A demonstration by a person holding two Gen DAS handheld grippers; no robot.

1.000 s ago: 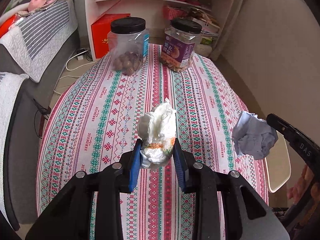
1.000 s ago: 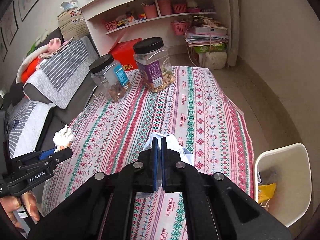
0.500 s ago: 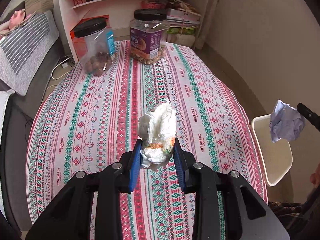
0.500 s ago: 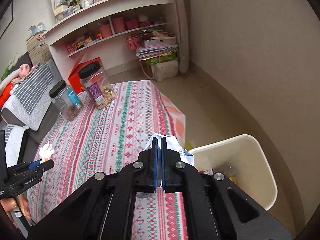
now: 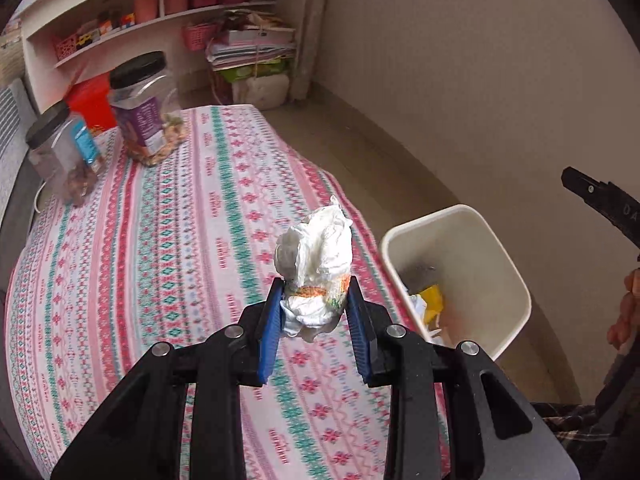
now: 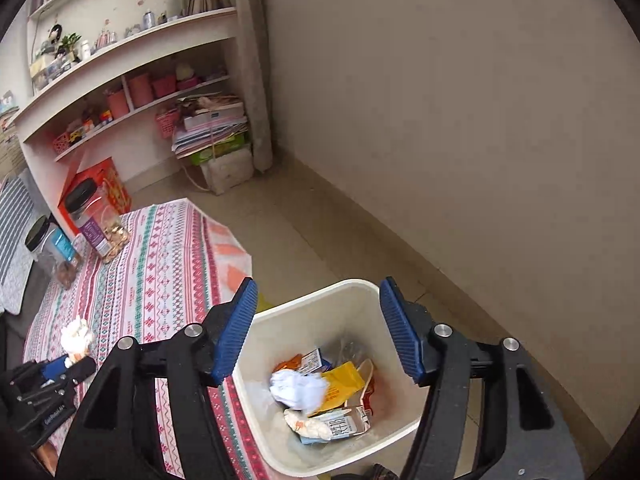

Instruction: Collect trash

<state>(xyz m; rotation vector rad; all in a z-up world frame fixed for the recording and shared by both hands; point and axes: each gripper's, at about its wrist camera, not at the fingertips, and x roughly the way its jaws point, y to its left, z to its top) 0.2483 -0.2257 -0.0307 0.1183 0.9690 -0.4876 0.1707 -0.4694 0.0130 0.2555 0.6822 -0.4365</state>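
Note:
My left gripper [image 5: 315, 312] is shut on a crumpled white tissue wad [image 5: 316, 264] and holds it above the table's right edge, left of the white trash bin [image 5: 516, 276]. My right gripper [image 6: 316, 328] is open and empty, right above the bin [image 6: 360, 292]. A crumpled white paper ball [image 6: 298, 388] lies in the bin among wrappers and small cartons. The left gripper with its tissue wad [image 6: 78, 334] shows at the lower left of the right wrist view. One finger of the right gripper [image 5: 600, 200] shows at the right of the left wrist view.
The table carries a striped patterned cloth [image 5: 160, 240]. Two clear jars with black lids [image 5: 144, 108] [image 5: 60, 156] stand at its far end. White shelves [image 6: 132, 76] and a stack of papers [image 6: 212, 128] stand behind. The wall runs close to the bin's right.
My right gripper swung over the bin, opened and let go of the paper ball, which now lies in the bin. My left gripper carried the tissue wad right, toward the bin.

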